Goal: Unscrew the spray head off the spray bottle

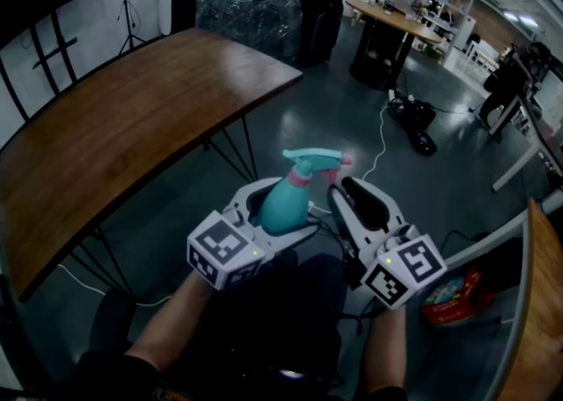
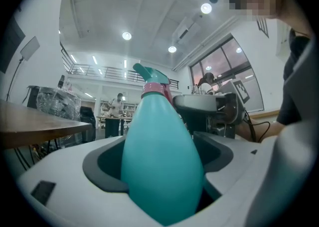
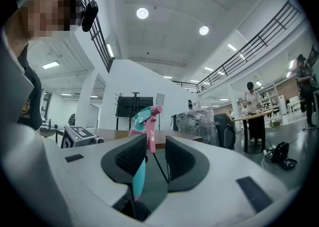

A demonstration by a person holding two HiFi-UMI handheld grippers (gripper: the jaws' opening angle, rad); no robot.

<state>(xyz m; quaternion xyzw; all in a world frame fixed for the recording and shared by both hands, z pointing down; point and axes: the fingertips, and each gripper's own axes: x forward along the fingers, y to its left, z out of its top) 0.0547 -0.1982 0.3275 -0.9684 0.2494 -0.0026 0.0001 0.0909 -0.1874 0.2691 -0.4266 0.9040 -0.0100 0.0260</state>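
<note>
- The left gripper (image 1: 274,204) has its white jaws clamped on the smooth teal bottle (image 1: 284,206), held in the air.
- The right gripper (image 1: 354,192) has its jaws apart, just beside the spray head (image 1: 310,162).
- Open floor (image 1: 352,100) lies past the table's (image 1: 132,118) curved wooden edge.

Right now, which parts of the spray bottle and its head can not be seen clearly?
- Base of the spray bottle: head view, hidden inside the left claw.
- The pink collar: head view, too small to show loosening; right gripper view, partly behind the right claw.
- Whether the right claw touches the pink trigger: unclear everywhere.
</note>
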